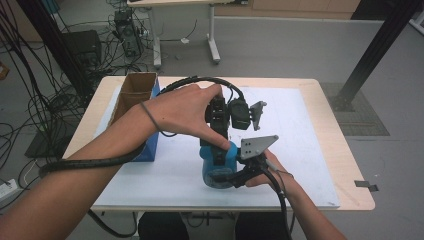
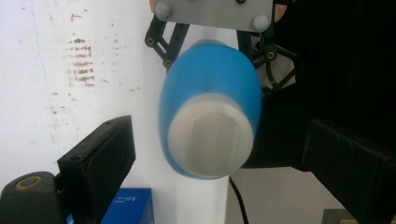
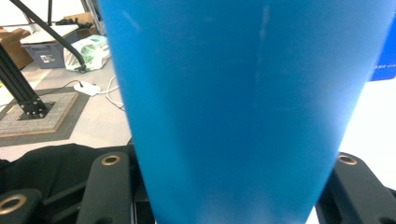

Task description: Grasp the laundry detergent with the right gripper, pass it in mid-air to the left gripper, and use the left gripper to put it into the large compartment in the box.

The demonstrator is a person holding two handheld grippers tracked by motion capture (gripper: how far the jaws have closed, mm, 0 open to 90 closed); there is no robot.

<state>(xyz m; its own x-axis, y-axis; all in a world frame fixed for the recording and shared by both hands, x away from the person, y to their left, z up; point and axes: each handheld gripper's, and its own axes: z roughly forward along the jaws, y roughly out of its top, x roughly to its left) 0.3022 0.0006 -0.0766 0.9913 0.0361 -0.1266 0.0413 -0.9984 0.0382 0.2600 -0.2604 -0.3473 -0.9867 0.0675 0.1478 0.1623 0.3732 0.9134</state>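
right claw [image 1: 235, 176]: clenched on the blue cup [image 1: 219, 167], one jaw on each side of its wall, as the right gripper view shows.
left claw [image 1: 218, 134]: released; it hangs over the cup with its jaws standing wide, one to each side of the cup and clear of it in the left gripper view.
blue cup: near the middle of the bench, toward the near edge; in the left gripper view [image 2: 210, 112] it lies tipped, its pale end facing that camera.
white sheet [image 1: 300, 145]: covers most of the bench [image 1: 345, 165], under the cup.
cardboard box [image 1: 134, 92]: open, at the far left of the bench, well apart from the cup.
blue box [image 1: 150, 145]: against the cardboard box, left of the cup.
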